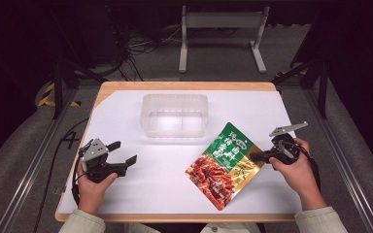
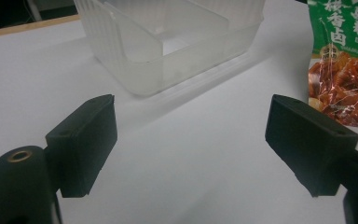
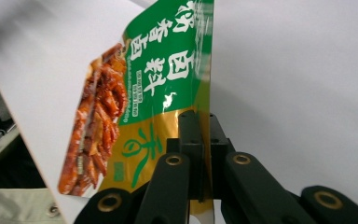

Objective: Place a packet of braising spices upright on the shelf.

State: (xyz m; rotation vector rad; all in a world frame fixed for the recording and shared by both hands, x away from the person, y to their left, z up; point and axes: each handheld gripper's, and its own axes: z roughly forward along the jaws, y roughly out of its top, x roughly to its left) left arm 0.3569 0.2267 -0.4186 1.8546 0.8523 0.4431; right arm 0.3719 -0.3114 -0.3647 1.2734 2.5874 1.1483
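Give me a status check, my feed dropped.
Right gripper shut on sauce packet edge. Left gripper open, holding nothing. Clear plastic tub apart from packet, nothing between them.

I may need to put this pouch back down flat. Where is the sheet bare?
Bare: the middle strip between the left gripper and the seasoning pouch, and the front left. Also behind the clear container. Crowded: front right, where the right gripper pinches the pouch's edge.
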